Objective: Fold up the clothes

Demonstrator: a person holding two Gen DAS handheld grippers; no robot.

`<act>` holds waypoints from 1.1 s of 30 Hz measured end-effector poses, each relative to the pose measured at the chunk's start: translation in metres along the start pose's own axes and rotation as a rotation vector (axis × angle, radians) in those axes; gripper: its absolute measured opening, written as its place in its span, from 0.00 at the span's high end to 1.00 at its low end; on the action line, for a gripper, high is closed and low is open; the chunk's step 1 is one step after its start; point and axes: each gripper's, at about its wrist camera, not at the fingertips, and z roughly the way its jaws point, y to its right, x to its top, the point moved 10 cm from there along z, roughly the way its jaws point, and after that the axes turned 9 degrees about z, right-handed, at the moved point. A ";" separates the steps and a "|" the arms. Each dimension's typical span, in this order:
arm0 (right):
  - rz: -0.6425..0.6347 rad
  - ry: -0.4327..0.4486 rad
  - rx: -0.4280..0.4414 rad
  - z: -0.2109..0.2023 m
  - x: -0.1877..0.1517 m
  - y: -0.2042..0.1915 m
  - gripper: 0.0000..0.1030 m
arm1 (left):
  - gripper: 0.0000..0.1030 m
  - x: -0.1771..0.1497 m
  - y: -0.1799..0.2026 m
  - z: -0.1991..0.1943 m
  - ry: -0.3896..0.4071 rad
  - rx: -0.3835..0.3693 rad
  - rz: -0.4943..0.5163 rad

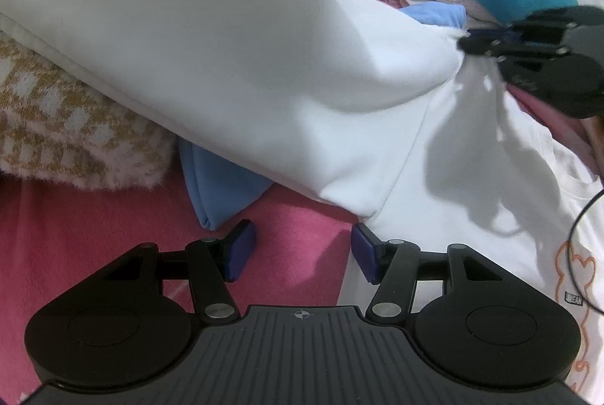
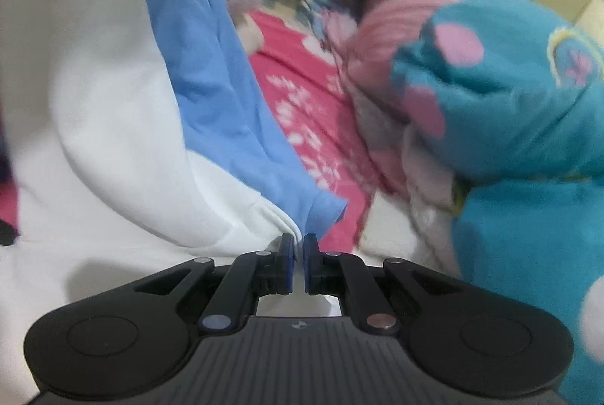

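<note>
Clamped on the cuff of the sleeve, my right tool has its two blue pads pressed nearly together with a thin fold of white and blue cloth between them. From my left wrist view the same tool shows at the right edge, pinching the tip of the sleeve and holding it up off the bed.

That sleeve belongs to a white top with blue panels. It lies spread on a pink bedsheet, its body flat at the lower right of the left view, where an orange cartoon outline is printed on the chest. The raised sleeve stretches in one broad, smooth white band across that view, with blue fabric showing beneath it and at the cuff.

My left tool points steeply down over the bedsheet, right at the edge of the top. Its jaws stand about half apart with nothing between them; the right pad sits just at the white hem, the other over bare pink sheet.

Around the top lie a fuzzy tan-and-white checked garment and a teal blanket with pink spots.
</note>
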 end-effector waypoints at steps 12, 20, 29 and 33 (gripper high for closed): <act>0.311 -0.169 0.043 0.037 -0.010 0.032 0.62 | 0.45 -0.001 0.003 -0.001 0.011 0.018 0.035; 0.324 -0.066 0.201 -0.016 0.019 0.034 0.63 | 0.45 -0.001 0.002 -0.001 0.015 0.021 0.031; 0.187 -0.096 0.400 0.008 0.050 -0.026 0.83 | 0.45 -0.002 0.000 -0.003 0.010 0.026 0.026; 0.068 -0.098 0.448 -0.002 0.042 -0.048 0.83 | 0.45 -0.005 -0.004 -0.005 0.012 0.023 0.016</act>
